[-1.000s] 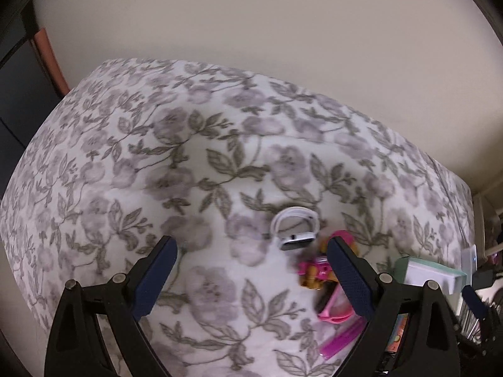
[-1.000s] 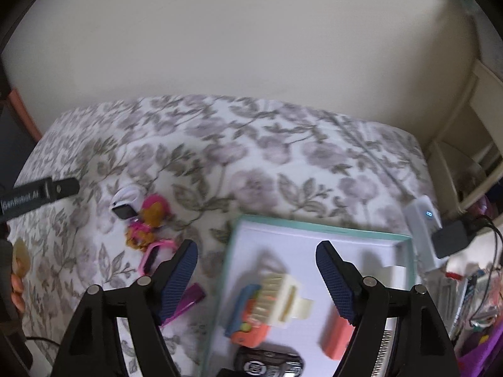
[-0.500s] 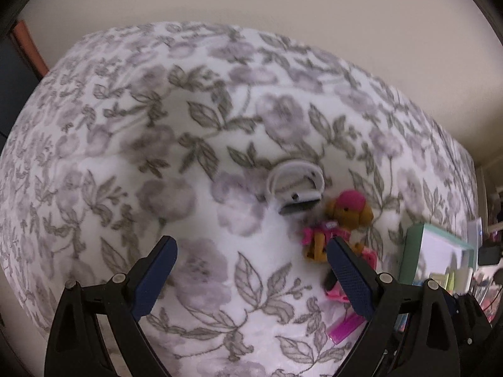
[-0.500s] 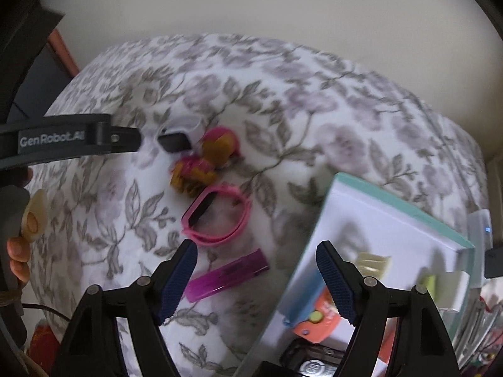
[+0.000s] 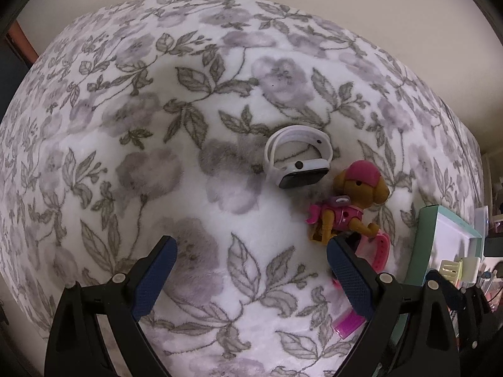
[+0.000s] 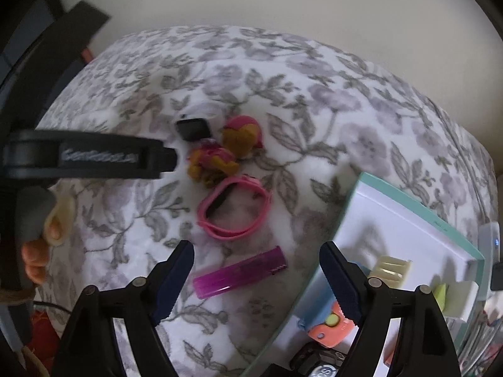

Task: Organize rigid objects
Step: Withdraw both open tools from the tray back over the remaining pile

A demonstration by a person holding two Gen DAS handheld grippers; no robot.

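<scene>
- Grippers first: your right gripper [image 6: 254, 270] has its jaws spread wide and has just been opening them further; nothing sits between the pads, only floral blanket [image 6: 314, 100] and the near end of the purple stick [image 6: 240, 272]
- Your left gripper [image 5: 251, 267] is also released, jaws apart over bare blanket with nothing in them
- The things left to sort lie in a loose row on the blanket, running away from the right gripper: purple stick nearest, then the pink watch band [image 6: 234, 210], then the toy dog figure [image 6: 220, 150], then the white smartwatch [image 6: 193, 127] farthest out
- The teal-rimmed tray [image 6: 418, 210] sits at the blanket's right edge, already holding a cream clip and an orange and blue toy
- The relation that matters: the purple stick lies just ahead of your right fingertips, roughly centred in the gap, but its long axis runs nearly across the jaws, slightly tilted up to the right
- Judging from that, you likely need to roll the right wrist so the pads meet the stick's long sides, not its ends
- The right hand is the nearer one to the stick and to the tray; the left gripper points closer to the smartwatch and the dog
</scene>
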